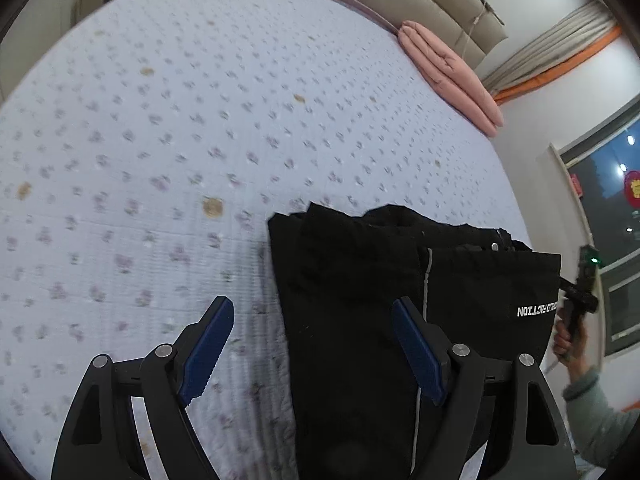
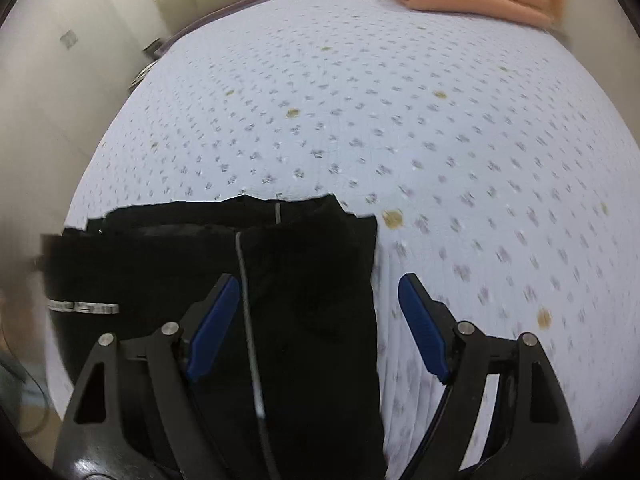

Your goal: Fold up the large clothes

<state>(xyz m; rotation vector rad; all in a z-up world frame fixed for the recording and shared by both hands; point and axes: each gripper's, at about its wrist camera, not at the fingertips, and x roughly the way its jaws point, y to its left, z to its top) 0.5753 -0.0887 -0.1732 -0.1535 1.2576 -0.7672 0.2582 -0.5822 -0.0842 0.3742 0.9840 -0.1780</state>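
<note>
Folded black garment (image 1: 352, 320) lies lengthwise toward the pink bedding (image 1: 452, 76)

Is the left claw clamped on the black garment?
No: the left claw stands open above the bed, its blue pads apart and not pressing the black garment.

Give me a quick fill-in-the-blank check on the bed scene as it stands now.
1. The folded garment on the floral sheet is ____ in colour.
2. The left tool has its jaws ____.
3. The folded quilt near the headboard is ____.
4. The right tool holds ____.

Missing words: black; open; pink; nothing
</note>
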